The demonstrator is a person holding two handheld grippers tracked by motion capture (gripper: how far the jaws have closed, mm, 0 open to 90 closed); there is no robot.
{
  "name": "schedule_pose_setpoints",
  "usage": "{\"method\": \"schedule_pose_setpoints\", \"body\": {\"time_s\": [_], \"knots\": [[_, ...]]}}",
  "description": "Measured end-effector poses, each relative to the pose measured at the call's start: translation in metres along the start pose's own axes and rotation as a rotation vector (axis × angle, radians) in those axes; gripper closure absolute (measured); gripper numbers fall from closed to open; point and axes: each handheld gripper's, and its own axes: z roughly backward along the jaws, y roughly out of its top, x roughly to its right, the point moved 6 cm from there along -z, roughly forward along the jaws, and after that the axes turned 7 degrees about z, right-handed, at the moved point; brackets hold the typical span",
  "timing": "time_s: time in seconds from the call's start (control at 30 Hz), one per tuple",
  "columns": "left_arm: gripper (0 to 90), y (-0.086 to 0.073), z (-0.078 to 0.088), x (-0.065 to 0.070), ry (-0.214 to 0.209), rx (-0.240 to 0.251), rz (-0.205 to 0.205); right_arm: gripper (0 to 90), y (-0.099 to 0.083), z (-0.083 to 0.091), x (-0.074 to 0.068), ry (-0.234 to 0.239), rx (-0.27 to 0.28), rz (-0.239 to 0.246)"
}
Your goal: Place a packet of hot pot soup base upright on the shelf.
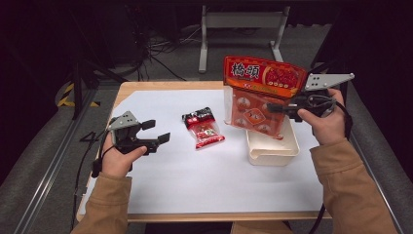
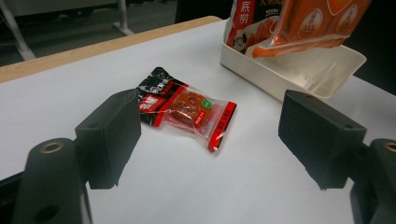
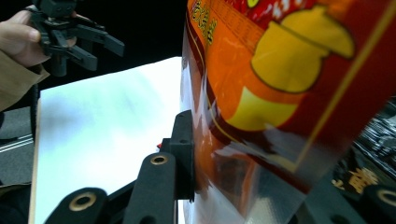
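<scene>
Bench [image 1: 160, 187] under white sheet, beneath both hand-held grippers. Big orange-red snack bag [image 1: 260, 95] upright, clamped at its side edge in right hand-held gripper [image 1: 278, 109], lower end over cream tray [image 1: 272, 151]. Tray directly below right hand-held gripper. Left hand-held gripper [image 1: 157, 131] low over bench, jaws wide apart, nothing between. Small red-black sachet [image 2: 187, 108] flat on bench just ahead of left jaws, untouched.

The big bag [image 1: 260, 95] is orange-red with a clear window, white characters and round yellow-orange emblems. The small packet [image 1: 203, 127] is red, black and clear. The tray [image 1: 272, 148] is cream; the table [image 1: 160, 100], white-topped with a wooden edge.
</scene>
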Motion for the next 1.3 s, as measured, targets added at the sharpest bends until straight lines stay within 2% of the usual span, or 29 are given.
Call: {"method": "schedule_pose_setpoints", "body": {"time_s": [0.57, 0.73, 0.87, 1.0, 1.03, 1.3], "knots": [[21.4, -0.001, -0.002, 0.002, -0.006, -0.006, 0.004, 70.4, -0.015, 0.008, 0.013, -0.055, 0.014, -0.017], [20.7, -0.001, -0.003, 0.001, -0.007, -0.009, 0.0, 70.4, -0.023, 0.008, 0.018, -0.073, 0.018, -0.034], [20.1, -0.002, -0.004, 0.001, -0.005, -0.012, 0.0, 70.4, -0.032, 0.008, 0.021, -0.107, 0.025, -0.041], [19.9, -0.002, -0.005, 0.002, -0.008, -0.016, -0.001, 70.4, -0.04, 0.008, 0.024, -0.112, 0.032, -0.055], [19.9, -0.002, -0.005, 0.001, -0.004, -0.017, -0.012, 70.3, -0.041, 0.008, 0.024, -0.114, 0.032, -0.057], [19.8, -0.003, -0.006, 0.002, -0.009, -0.021, -0.004, 70.4, -0.052, 0.012, 0.027, -0.149, 0.022, -0.065]]}}
